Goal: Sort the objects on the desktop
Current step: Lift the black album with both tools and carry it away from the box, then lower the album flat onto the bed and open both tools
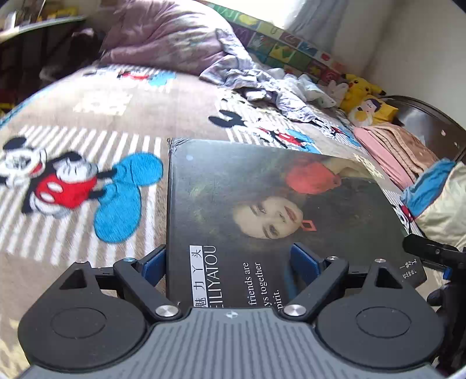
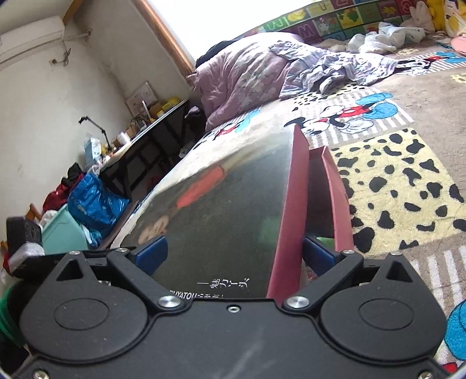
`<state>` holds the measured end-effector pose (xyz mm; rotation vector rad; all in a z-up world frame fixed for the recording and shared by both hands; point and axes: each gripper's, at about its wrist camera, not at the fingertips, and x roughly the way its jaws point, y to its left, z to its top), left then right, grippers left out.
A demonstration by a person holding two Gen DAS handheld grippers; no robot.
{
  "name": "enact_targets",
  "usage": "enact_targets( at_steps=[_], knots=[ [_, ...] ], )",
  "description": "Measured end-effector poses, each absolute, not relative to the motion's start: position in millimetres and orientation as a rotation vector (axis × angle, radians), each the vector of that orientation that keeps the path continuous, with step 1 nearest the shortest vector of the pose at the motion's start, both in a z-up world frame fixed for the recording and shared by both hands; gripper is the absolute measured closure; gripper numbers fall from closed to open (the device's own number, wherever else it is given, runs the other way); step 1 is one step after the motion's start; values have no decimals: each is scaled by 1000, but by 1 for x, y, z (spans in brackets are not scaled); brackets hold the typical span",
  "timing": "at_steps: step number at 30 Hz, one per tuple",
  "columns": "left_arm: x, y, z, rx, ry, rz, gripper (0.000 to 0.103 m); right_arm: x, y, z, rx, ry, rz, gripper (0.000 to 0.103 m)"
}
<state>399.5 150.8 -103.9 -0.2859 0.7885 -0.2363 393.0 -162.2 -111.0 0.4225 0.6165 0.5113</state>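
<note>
Since paper bag looks light, stiff, slippery: pinching near bottom edge, mid frame, both left gripper and right gripper clamped on panel.

Strong daylight enters from the overexposed white window, which is burnt out completely. It puts a pale glare on the glossy dark printed box, washing out its picture. The patterned cartoon bedspread looks motion-blurred. Fisheye distortion bends both views, with dark corners.
</note>
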Motion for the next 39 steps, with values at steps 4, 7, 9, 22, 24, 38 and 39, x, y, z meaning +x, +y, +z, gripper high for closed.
enact_targets(
  at_steps=[4, 7, 9, 22, 24, 38, 39],
  knots=[
    [399, 139, -106, -278, 781, -225, 13, 388, -169, -110, 426, 566, 460, 3],
    [397, 137, -106, -284, 769, -210, 12, 378, -174, -109, 411, 503, 417, 3],
    [394, 136, -106, -277, 747, -190, 12, 373, -176, -108, 392, 475, 395, 3],
    [384, 115, -100, -157, 693, -181, 9, 394, -195, -134, 547, 622, 438, 3],
    [378, 114, -96, -143, 658, -151, 9, 391, -195, -131, 502, 596, 406, 3],
    [359, 70, -103, 64, 587, -179, 9, 384, -144, -116, 100, 516, 504, 3],
    [358, 70, -104, 62, 588, -178, 9, 384, -140, -119, 54, 513, 507, 2]
  ],
)
